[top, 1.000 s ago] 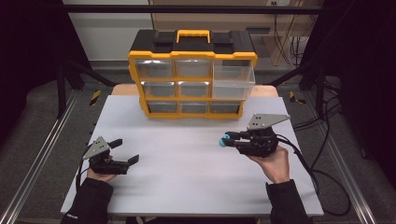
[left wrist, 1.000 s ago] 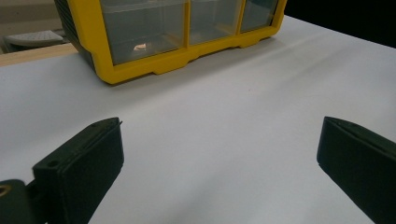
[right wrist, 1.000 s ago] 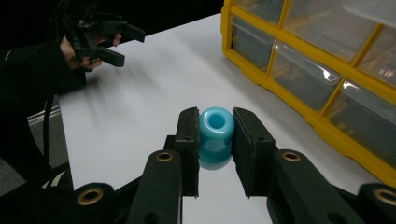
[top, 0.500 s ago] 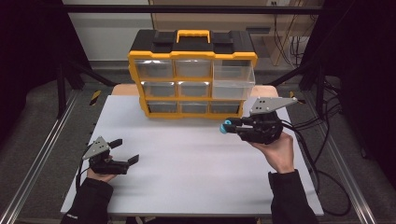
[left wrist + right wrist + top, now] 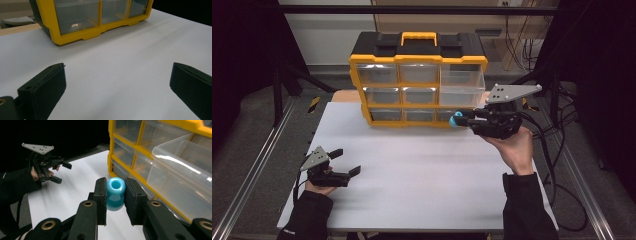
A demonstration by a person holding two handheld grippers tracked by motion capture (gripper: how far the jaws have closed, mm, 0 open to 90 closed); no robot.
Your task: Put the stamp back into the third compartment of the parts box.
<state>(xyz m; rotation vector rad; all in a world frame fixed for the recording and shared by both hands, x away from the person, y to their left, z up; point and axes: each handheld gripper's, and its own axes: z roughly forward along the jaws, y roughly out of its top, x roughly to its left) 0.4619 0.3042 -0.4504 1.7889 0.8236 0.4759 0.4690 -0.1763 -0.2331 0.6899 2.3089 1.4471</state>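
A small blue spool (image 5: 115,193) sits pinched between the pads of my right gripper (image 5: 115,195), which is shut on it. In the high view that gripper (image 5: 462,120) is held up in the air at the right, level with the lower drawers of the yellow drawer cabinet (image 5: 418,59). The blue spool (image 5: 456,120) sticks out at its tip. The cabinet's large right-hand drawer (image 5: 462,85) is pulled out; it appears as a clear bin (image 5: 185,175) beside the spool. My left gripper (image 5: 343,161) rests low at the front left of the table, open with nothing between its jaws (image 5: 117,82).
The white table top (image 5: 422,175) spreads in front of the cabinet. Metal rails (image 5: 257,165) run along both sides of the table. Cables (image 5: 557,165) trail off the right edge. One bottom-left drawer holds a small pale item (image 5: 74,25).
My right gripper has risen with the blue spool and moved a little toward the cabinet's right side. The left gripper has stayed where it was.
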